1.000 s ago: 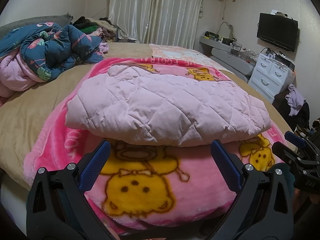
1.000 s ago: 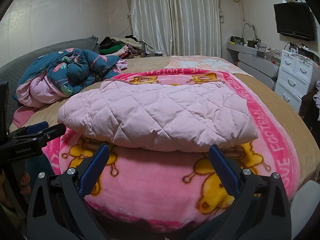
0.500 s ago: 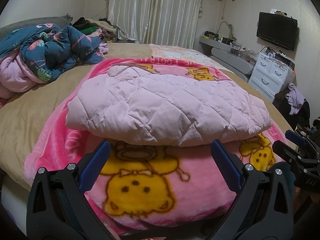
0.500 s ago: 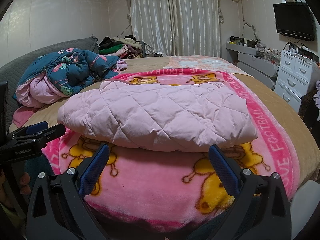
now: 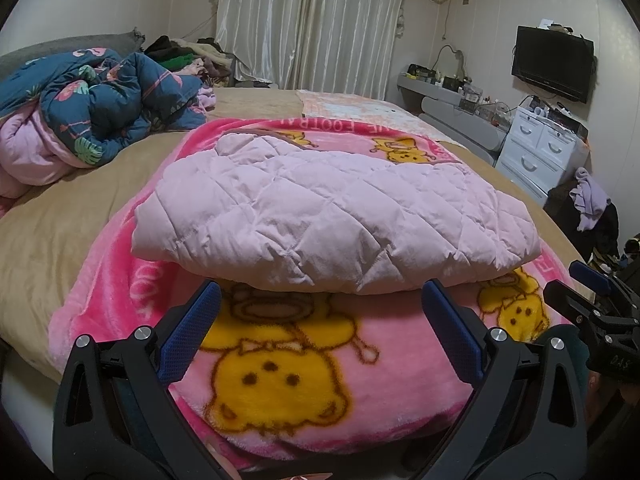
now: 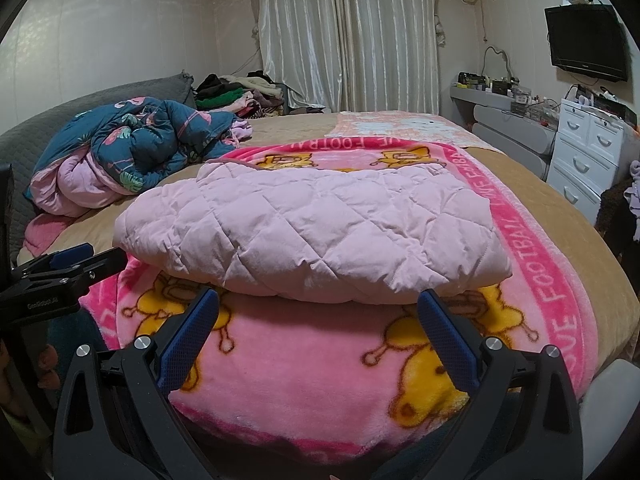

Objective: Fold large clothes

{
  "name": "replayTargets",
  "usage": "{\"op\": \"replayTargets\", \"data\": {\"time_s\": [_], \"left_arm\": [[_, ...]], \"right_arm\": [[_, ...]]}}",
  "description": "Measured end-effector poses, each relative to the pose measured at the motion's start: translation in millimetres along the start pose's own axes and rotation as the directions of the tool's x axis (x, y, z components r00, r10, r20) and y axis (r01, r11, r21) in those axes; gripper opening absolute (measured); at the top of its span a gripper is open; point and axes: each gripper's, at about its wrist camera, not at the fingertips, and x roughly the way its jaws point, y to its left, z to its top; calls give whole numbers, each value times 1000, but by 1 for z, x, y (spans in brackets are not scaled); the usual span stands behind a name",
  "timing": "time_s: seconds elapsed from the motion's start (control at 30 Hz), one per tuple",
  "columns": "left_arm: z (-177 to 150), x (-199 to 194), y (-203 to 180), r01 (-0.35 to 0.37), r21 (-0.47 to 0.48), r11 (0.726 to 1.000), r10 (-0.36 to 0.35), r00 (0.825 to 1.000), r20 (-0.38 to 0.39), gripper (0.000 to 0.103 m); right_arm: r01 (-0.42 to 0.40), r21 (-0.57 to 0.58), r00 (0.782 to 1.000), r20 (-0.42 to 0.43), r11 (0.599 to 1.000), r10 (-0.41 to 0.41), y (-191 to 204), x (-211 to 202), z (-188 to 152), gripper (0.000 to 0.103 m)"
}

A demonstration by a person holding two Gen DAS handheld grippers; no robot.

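A pale pink quilted garment (image 5: 332, 216) lies folded into a thick rectangle on a bright pink cartoon blanket (image 5: 280, 368) spread over the bed; it also shows in the right wrist view (image 6: 312, 236). My left gripper (image 5: 320, 296) is open and empty, just short of the garment's near edge. My right gripper (image 6: 318, 300) is open and empty at the same near edge, further right. Each gripper shows at the side of the other's view.
A crumpled blue floral duvet (image 5: 100, 112) lies at the bed's left. A clothes pile (image 6: 236, 96) sits by the curtains. White drawers (image 5: 540, 152), a shelf and a wall television (image 5: 552, 64) stand at the right. The bed's near edge is right below the grippers.
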Motion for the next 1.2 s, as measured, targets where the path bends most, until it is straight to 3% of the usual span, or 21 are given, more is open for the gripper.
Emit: {"op": "replayTargets", "data": {"time_s": [1.2], "left_arm": [[0,3,8,27,2,1000,-27,1000,-7,94]], "right_arm": [[3,-1,1000,1,1000,-3,-2,-1,1,99]]}}
